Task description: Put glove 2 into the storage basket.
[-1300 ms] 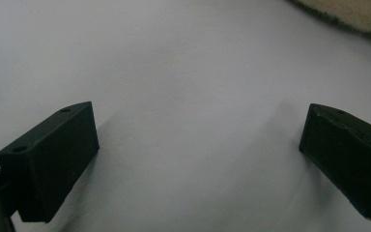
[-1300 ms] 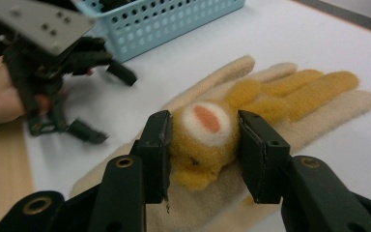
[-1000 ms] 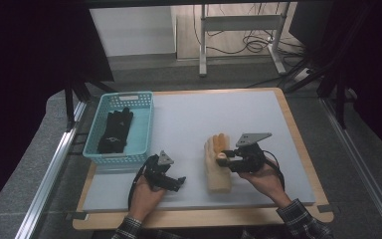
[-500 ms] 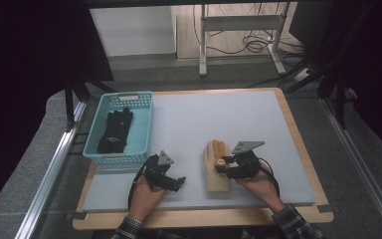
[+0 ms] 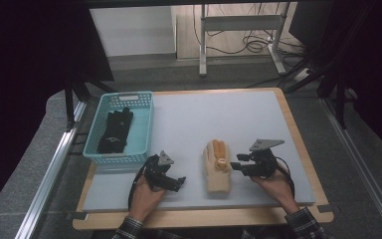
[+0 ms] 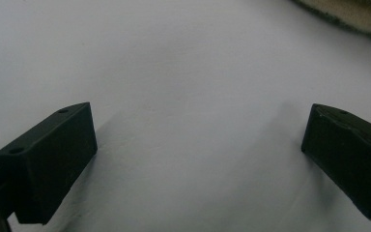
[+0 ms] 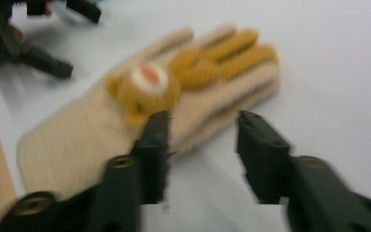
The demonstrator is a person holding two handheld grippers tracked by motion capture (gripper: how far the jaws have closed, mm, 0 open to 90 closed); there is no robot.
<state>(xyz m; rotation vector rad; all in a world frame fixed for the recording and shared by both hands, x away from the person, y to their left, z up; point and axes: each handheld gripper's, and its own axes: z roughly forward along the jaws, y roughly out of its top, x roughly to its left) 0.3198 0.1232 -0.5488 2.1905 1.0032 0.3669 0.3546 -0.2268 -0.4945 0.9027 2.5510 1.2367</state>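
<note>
While the beige glove [image 5: 217, 167] lay flat on the counter [image 5: 229, 119], right hand-held gripper [image 5: 238, 166] gaped at its edge, seemingly touching it, left hand-held gripper [image 5: 177, 183] wide, near, black gloves [image 5: 115, 131] in basket [image 5: 144, 119].

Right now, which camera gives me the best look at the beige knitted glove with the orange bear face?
The right gripper view: the beige knitted glove lies close ahead of the open jaws, its bear face and fingers plain though blurred. The high view shows the whole glove small, beside the right gripper. The left gripper view catches just an edge.
</note>
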